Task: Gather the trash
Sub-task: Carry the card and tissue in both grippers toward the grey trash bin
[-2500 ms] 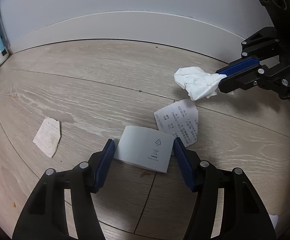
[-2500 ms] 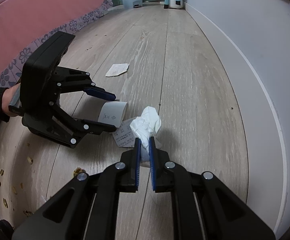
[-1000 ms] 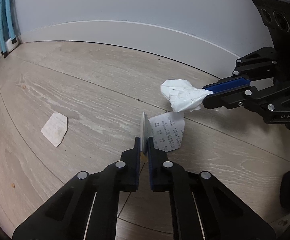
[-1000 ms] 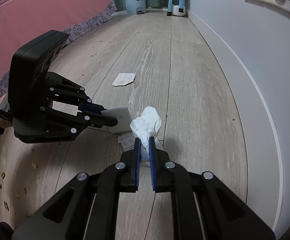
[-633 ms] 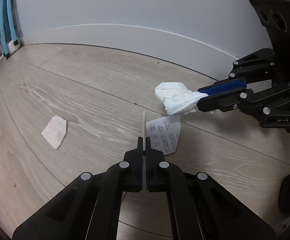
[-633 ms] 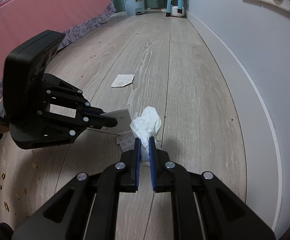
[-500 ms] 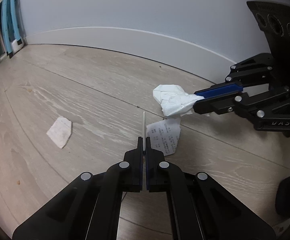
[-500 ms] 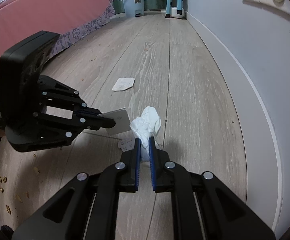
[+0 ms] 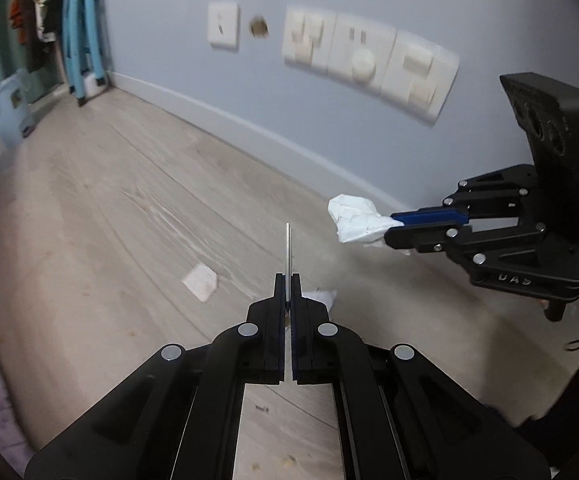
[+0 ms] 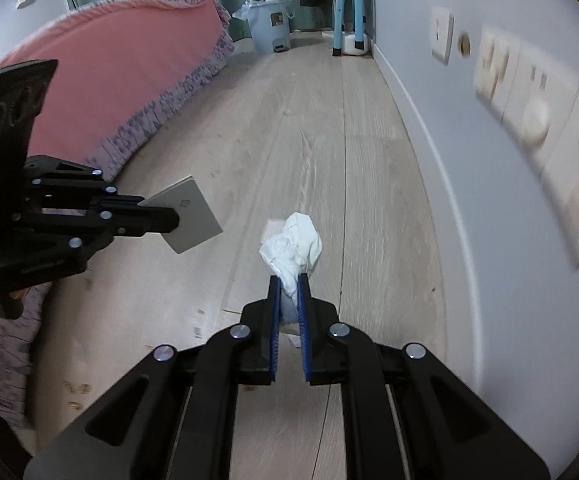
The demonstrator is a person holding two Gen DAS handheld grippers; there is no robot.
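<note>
flat grey card [image 10: 191, 216] – pinched, crumpled white tissue [image 10: 293, 248]

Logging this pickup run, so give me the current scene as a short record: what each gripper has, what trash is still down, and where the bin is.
left gripper: shut on grey card, held edge-on above the floor
right gripper: shut on crumpled tissue
trash left on floor: paper scrap; printed receipt, mostly hidden behind the left fingers
bin: pale blue bin with liner, at the far end of the room
floor: light wood planks
</note>
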